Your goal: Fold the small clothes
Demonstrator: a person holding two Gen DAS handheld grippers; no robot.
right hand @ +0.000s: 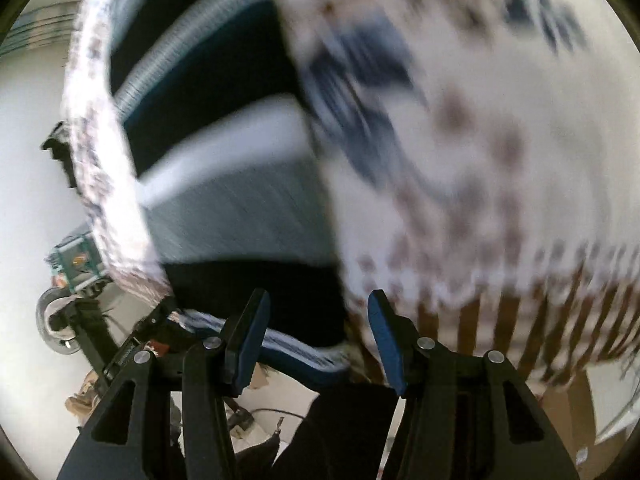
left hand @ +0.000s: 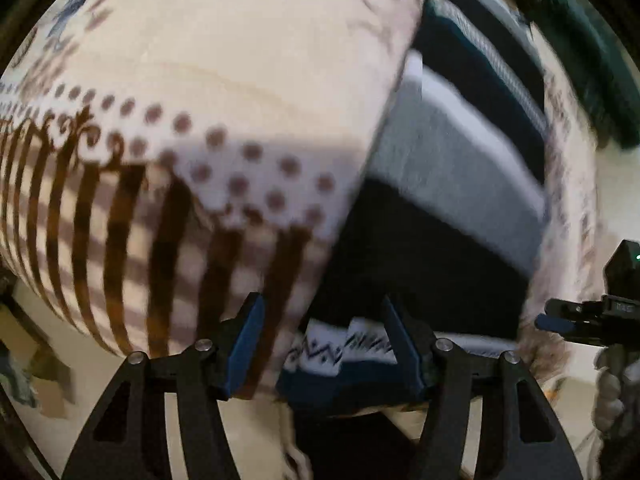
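A folded striped garment [left hand: 448, 200] in black, grey, white and dark teal lies on a cream patterned cloth [left hand: 208, 72] covering the table. My left gripper [left hand: 324, 340] is open, its blue fingers either side of the garment's near patterned hem [left hand: 340, 350], not closed on it. The right gripper [left hand: 560, 322] shows at the right edge of the left wrist view. In the blurred right wrist view the same garment [right hand: 224, 200] lies ahead, and my right gripper [right hand: 316, 336] is open at its near edge, holding nothing.
The cloth [right hand: 500, 140] has brown stripes, dots and blue flowers and hangs over the table's near edge. A dark green item [left hand: 592, 60] lies at the far right. Equipment on a stand [right hand: 76, 280] and pale floor [right hand: 32, 160] show left of the table.
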